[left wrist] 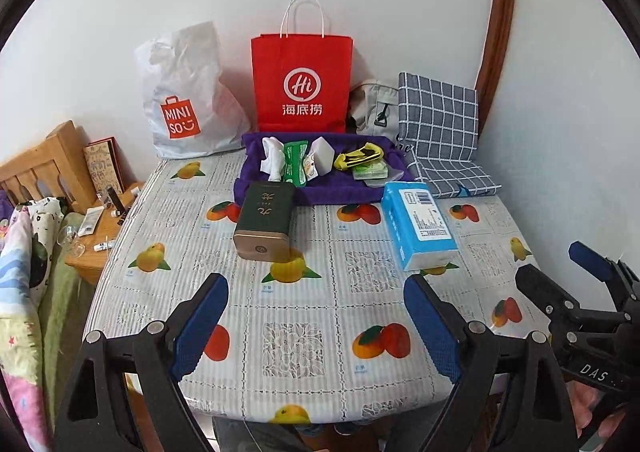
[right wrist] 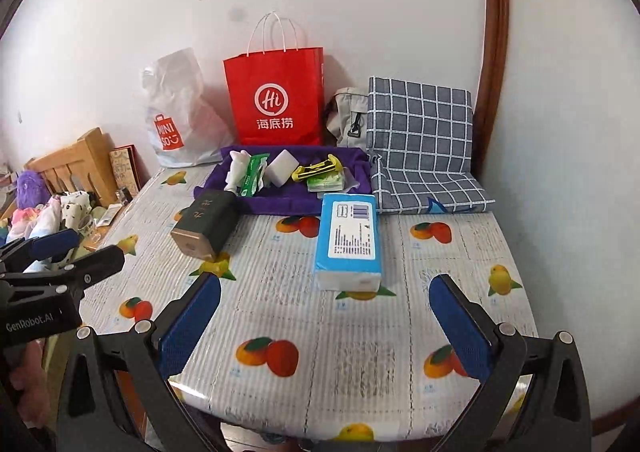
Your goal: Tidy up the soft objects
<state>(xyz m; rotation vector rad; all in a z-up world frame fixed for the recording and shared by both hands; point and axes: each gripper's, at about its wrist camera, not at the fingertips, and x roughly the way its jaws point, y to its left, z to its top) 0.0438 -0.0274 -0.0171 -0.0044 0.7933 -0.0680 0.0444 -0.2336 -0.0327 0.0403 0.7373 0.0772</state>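
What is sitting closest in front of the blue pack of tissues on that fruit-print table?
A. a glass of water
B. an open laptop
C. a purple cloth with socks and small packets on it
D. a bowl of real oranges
C: the purple cloth lies just beyond the blue tissue pack, holding white socks, a yellow sock and small packets.

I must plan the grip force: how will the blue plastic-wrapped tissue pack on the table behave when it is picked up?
The blue plastic-wrapped tissue pack probably squashes under pressure, since soft white tissue shows at its end. Its glossy film may be slippery. It lies flat and rectangular, so rolling seems unlikely.
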